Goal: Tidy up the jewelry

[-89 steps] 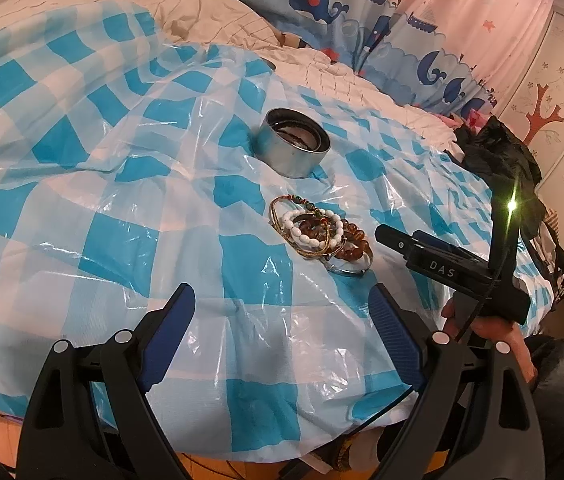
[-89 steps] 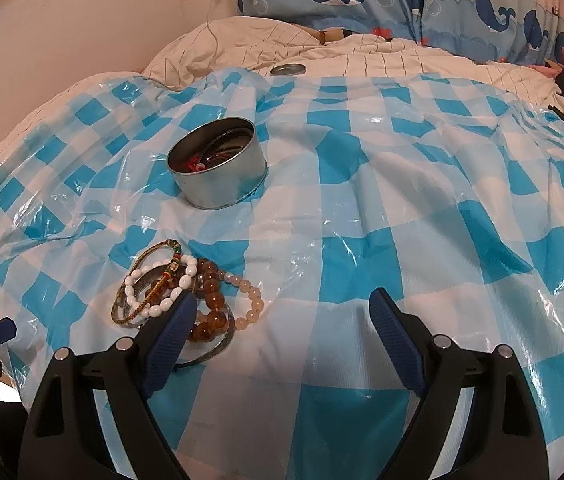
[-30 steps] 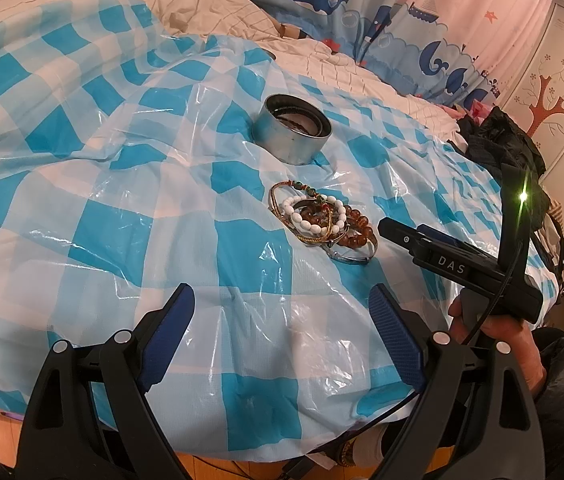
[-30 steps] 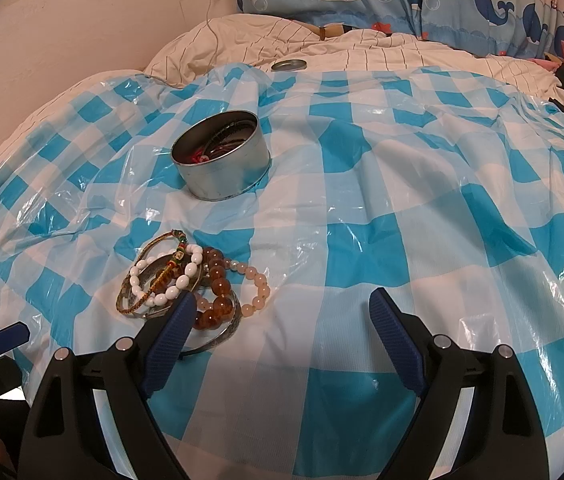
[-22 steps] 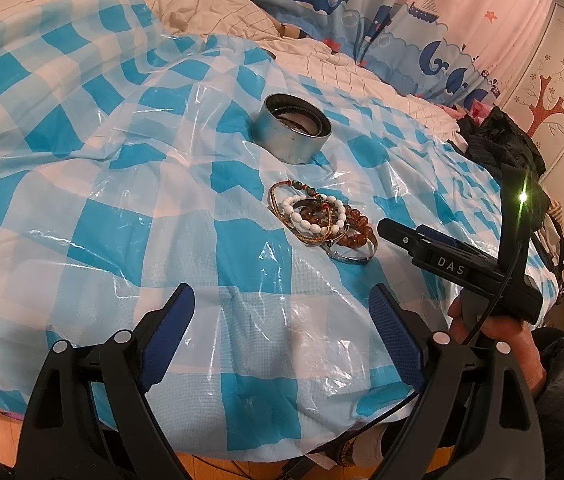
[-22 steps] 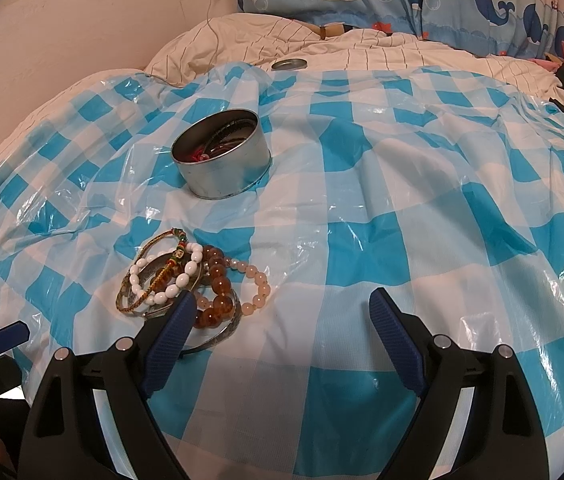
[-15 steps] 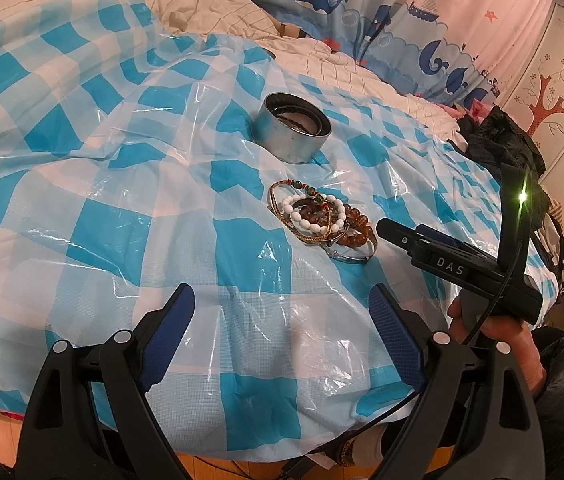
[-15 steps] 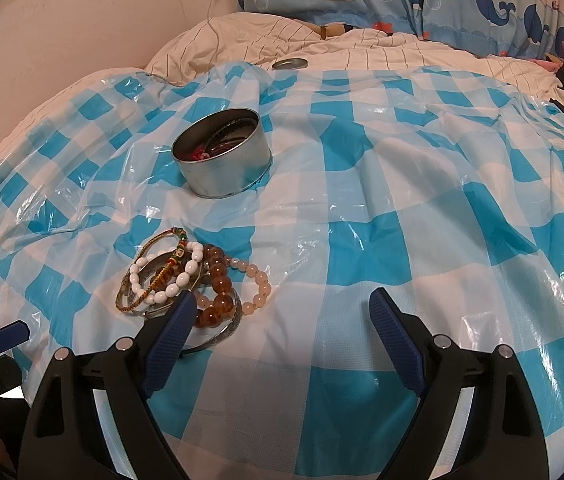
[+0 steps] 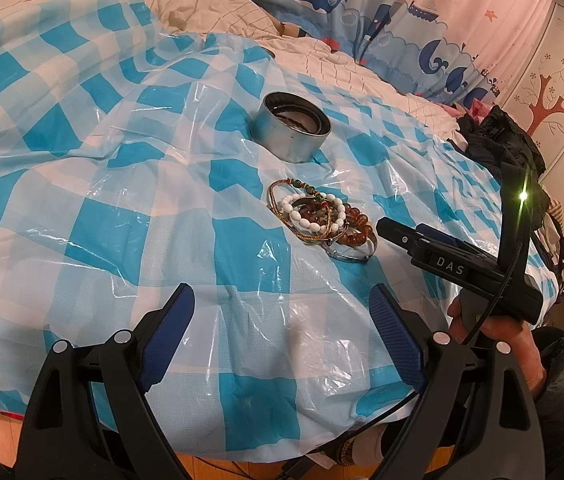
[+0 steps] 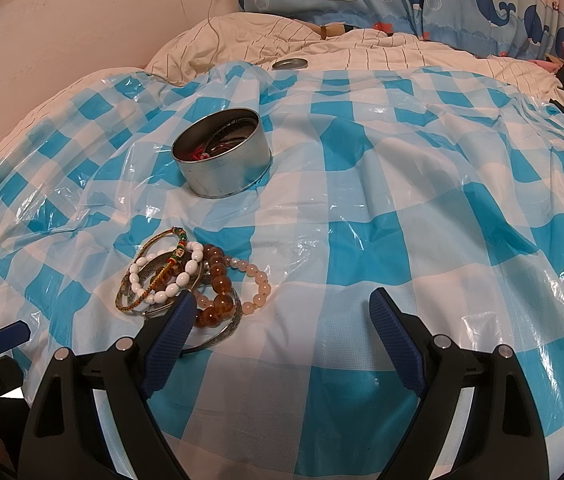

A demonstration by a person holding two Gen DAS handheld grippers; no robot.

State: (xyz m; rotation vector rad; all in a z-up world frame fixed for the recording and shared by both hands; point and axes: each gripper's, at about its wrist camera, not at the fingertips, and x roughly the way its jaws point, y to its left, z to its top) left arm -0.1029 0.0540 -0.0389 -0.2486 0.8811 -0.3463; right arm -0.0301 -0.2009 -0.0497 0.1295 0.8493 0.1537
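Note:
A pile of bracelets (image 9: 322,216) lies on the blue-and-white checked plastic sheet: white beads, amber beads, pale pink beads, a woven cord and metal bangles. It also shows in the right wrist view (image 10: 193,276). A round metal tin (image 9: 290,132) stands beyond the pile, open, with jewelry inside (image 10: 221,160). My left gripper (image 9: 282,332) is open and empty, short of the pile. My right gripper (image 10: 282,328) is open and empty, its left finger (image 10: 169,336) beside the pile's near edge. The right gripper's body shows in the left wrist view (image 9: 458,268).
The sheet (image 10: 402,184) covers a bed with a rumpled cream duvet (image 10: 282,40) behind. The tin's lid (image 10: 290,64) lies on the duvet. A whale-print curtain (image 9: 362,8) hangs at the back. Dark clothing (image 9: 498,140) lies at the bed's right edge.
Both grippers have drifted slightly; the bracelets and tin have not moved. Both grippers stay open.

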